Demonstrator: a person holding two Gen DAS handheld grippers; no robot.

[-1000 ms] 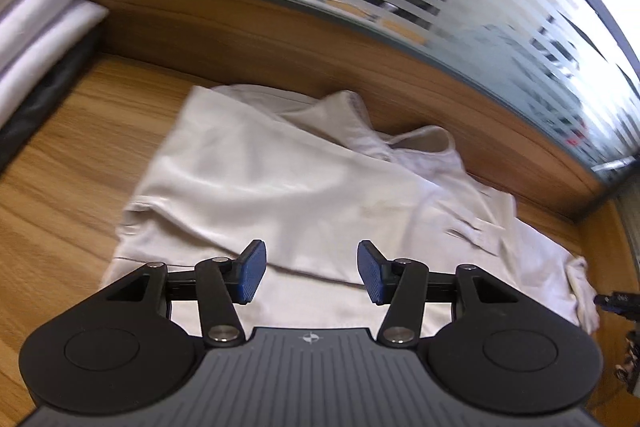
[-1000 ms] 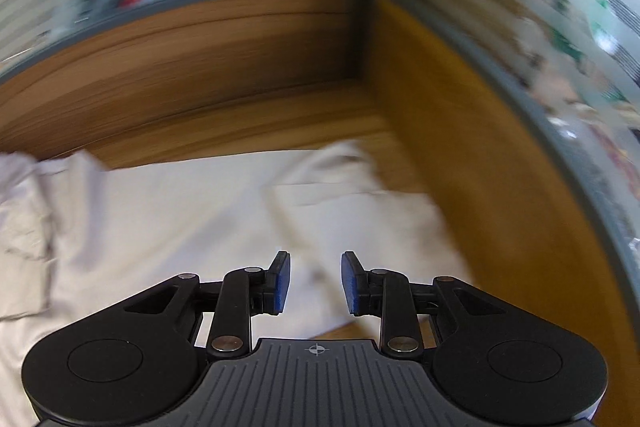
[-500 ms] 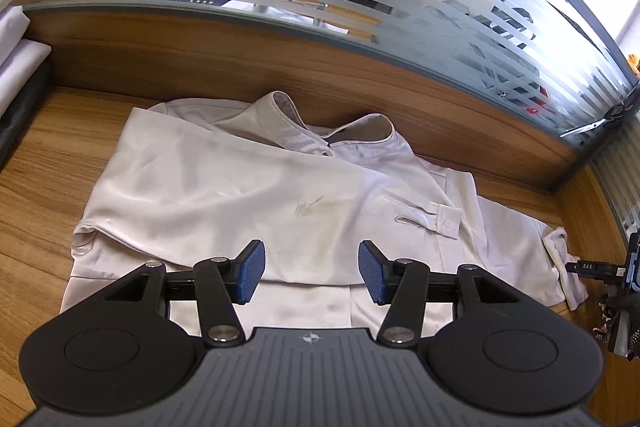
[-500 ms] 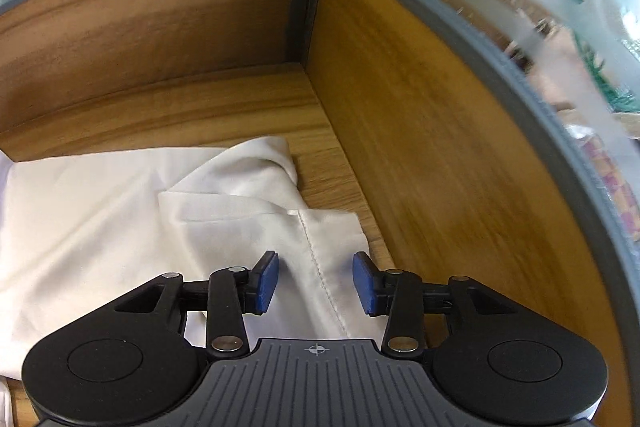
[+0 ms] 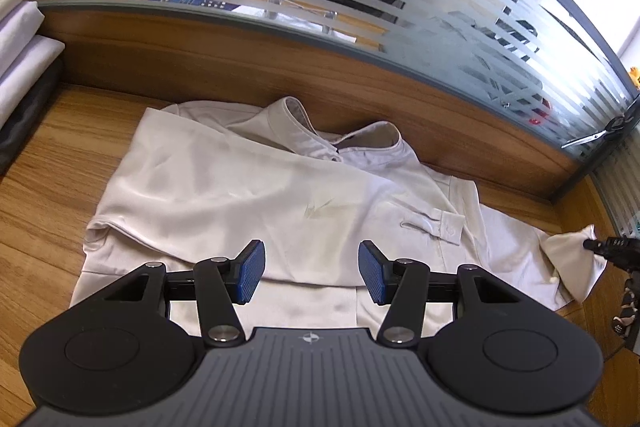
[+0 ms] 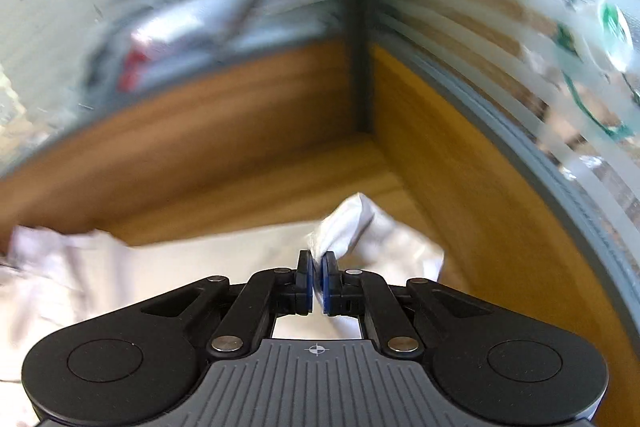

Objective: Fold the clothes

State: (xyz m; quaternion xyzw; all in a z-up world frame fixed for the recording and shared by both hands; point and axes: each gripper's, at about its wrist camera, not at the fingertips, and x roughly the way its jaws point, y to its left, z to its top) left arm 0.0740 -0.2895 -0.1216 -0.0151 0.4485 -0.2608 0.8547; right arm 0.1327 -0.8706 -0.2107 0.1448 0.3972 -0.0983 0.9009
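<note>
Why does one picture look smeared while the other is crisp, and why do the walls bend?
Right wrist view: motion blur smears the glass partition and shirt; only the right gripper, shut on a corner of the shirt, stays sharp. Left wrist view: crisp, evenly daylit, with the left gripper open. Both views: the fisheye lens curves straight edges.

Shirt [image 5: 248,195] on desk [image 5: 48,179], folded stack [image 5: 20,51] at left

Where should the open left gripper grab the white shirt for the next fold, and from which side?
Probably the shirt's near-left hem corner, coming in from the left over bare wooden desk. That edge lies flat and free, with layers thin enough for the left gripper, whose jaws stand open over the hem. The right gripper is already shut on the opposite corner, so this mirrors it.
</note>
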